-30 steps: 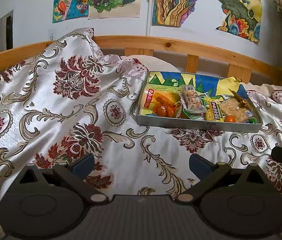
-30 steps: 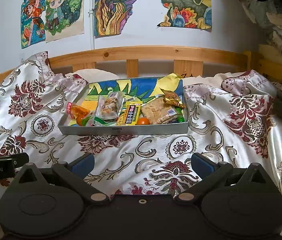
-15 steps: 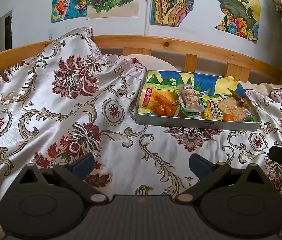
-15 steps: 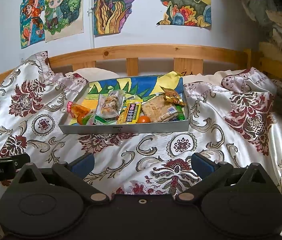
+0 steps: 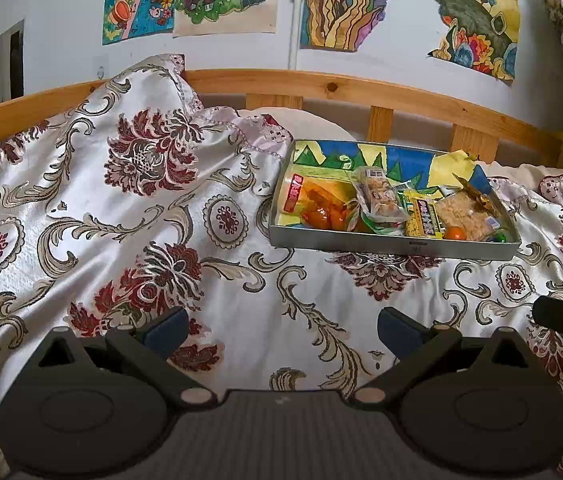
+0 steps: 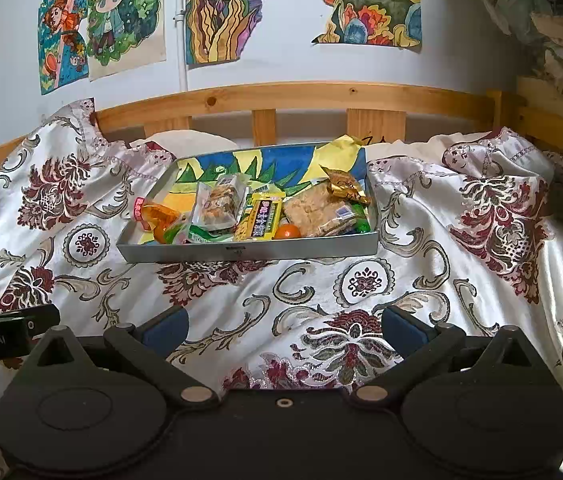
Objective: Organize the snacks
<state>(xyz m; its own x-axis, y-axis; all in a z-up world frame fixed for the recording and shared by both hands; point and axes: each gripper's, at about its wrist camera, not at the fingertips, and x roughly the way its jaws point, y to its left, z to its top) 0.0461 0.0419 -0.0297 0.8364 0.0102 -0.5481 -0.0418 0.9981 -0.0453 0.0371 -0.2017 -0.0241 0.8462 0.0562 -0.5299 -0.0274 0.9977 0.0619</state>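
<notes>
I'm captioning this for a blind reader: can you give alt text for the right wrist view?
A shallow grey tray of packaged snacks sits on a floral satin bedspread, ahead of the open, empty right tongs. Behind it run a wooden bed rail and colourful drawings on the wall.

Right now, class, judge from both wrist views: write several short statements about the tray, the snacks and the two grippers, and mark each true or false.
1. The tray rests on the patterned bedspread. True.
2. The left gripper is shut on a snack. False: it is open and holds nothing.
3. The yellow packet lies inside the tray. True.
4. The right gripper touches the tray. False: it is open, short of it.
5. Snacks lie scattered on the bedspread. False: all visible ones are in the tray.
</notes>
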